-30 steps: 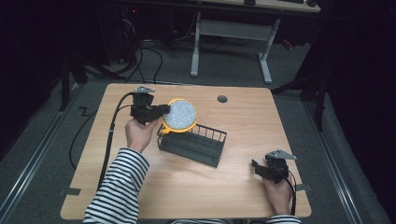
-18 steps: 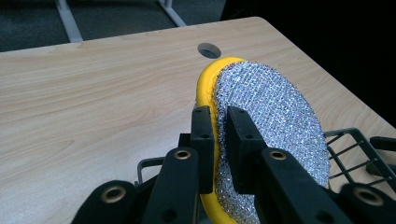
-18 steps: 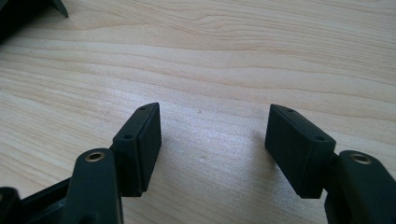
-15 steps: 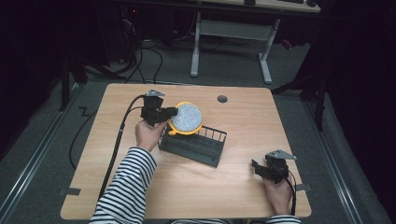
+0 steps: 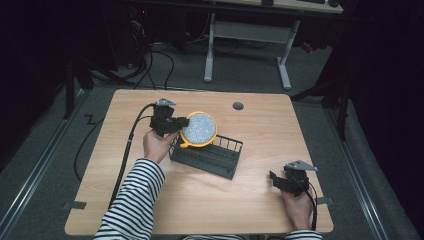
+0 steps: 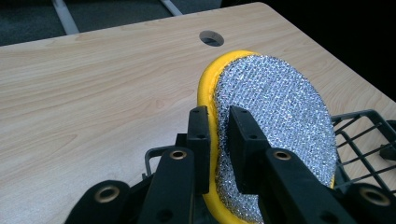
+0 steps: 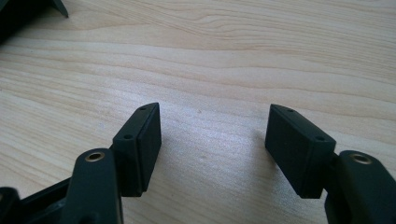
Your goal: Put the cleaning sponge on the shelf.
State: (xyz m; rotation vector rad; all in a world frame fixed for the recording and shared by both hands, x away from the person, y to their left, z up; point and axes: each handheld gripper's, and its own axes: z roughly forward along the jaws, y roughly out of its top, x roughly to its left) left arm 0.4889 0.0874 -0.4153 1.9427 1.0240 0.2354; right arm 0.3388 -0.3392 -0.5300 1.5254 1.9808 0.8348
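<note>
- Since a second ago the left gripper (image 5: 176, 123) has carried the scrubber (image 5: 199, 129) rightward and down to the rack (image 5: 210, 157), jaws easing apart slightly.
- Its pads still pinch the yellow rim.
- The scrubber sits tilted at the rack's near-left end.
- Looks light, soft, squashy; the edge is the best place to hold it.
- The right gripper (image 5: 283, 181) rests on the table (image 5: 260, 125), jaws wide and empty.

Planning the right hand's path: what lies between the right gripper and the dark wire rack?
Bare wooden table between right gripper and dark wire rack, in the high view.
</note>
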